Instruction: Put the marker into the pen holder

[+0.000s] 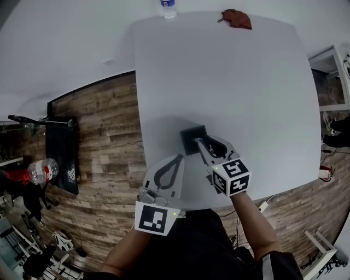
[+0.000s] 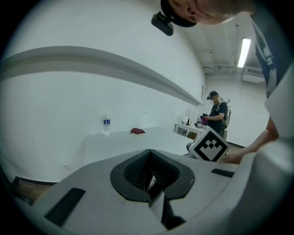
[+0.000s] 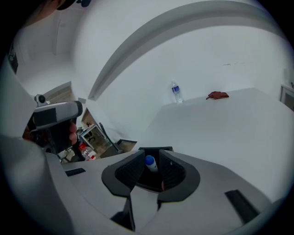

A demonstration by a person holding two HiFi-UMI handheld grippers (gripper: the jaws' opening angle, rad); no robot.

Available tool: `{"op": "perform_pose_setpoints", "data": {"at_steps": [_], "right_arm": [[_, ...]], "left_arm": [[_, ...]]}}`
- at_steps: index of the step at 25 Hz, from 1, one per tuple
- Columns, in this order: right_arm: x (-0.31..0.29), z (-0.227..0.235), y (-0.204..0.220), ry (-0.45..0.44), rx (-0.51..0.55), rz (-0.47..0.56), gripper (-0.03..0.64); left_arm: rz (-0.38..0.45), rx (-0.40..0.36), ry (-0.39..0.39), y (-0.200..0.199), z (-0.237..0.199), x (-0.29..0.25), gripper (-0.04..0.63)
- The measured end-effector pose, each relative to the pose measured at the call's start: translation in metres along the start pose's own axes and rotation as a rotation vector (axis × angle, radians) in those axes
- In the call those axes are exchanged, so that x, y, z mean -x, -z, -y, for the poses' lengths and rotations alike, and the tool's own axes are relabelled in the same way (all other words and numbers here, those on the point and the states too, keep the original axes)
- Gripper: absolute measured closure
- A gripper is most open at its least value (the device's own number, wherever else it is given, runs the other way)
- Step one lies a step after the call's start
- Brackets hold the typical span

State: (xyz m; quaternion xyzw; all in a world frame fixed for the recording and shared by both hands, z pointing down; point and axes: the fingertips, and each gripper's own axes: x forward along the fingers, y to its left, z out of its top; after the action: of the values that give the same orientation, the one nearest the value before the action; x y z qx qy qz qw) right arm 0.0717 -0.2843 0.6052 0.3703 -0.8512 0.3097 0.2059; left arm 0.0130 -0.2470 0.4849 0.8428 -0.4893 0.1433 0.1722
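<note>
A dark square pen holder (image 1: 191, 135) stands on the white table (image 1: 229, 82) near its front edge. My right gripper (image 1: 200, 145) is right at the holder's near side, shut on a white marker (image 3: 150, 163) with a blue cap; in the right gripper view the holder's dark rim (image 3: 156, 148) shows just beyond the cap. The marker's lower end is hidden between the pads. My left gripper (image 1: 179, 158) hovers at the table's front edge, left of the holder, its jaws shut with nothing in them (image 2: 151, 176).
A water bottle (image 1: 168, 8) and a red-brown cloth (image 1: 237, 18) lie at the table's far edge. On the wooden floor to the left are a black stand (image 1: 61, 147) and a bottle (image 1: 42, 170). A white shelf (image 1: 333, 82) is at the right. A person (image 2: 217, 114) stands far off.
</note>
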Motion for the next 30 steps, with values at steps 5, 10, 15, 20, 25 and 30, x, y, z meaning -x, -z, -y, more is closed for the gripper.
{"op": "perform_pose_setpoints", "data": {"at_steps": [5, 10, 15, 20, 25, 30], "right_arm": [[0.009, 0.003, -0.006, 0.039, 0.044, 0.016, 0.514], [0.025, 0.003, -0.020, 0.066, 0.058, 0.066, 0.512], [0.045, -0.009, -0.033, 0.053, 0.046, 0.115, 0.513], [0.064, -0.030, -0.043, 0.014, 0.054, 0.154, 0.515], [0.087, -0.046, -0.062, 0.006, 0.081, 0.215, 0.551], [0.109, -0.063, -0.075, 0.007, 0.112, 0.269, 0.572]], "left_arm": [[0.003, -0.014, 0.011, -0.002, 0.004, 0.000, 0.589], [0.014, -0.020, 0.026, -0.006, 0.009, -0.002, 0.589], [0.032, -0.038, 0.046, -0.013, 0.019, -0.001, 0.589], [0.050, -0.048, 0.068, -0.020, 0.032, 0.004, 0.589], [0.073, -0.066, 0.079, -0.032, 0.041, 0.012, 0.589], [0.089, -0.079, 0.091, -0.039, 0.048, 0.025, 0.589]]}}
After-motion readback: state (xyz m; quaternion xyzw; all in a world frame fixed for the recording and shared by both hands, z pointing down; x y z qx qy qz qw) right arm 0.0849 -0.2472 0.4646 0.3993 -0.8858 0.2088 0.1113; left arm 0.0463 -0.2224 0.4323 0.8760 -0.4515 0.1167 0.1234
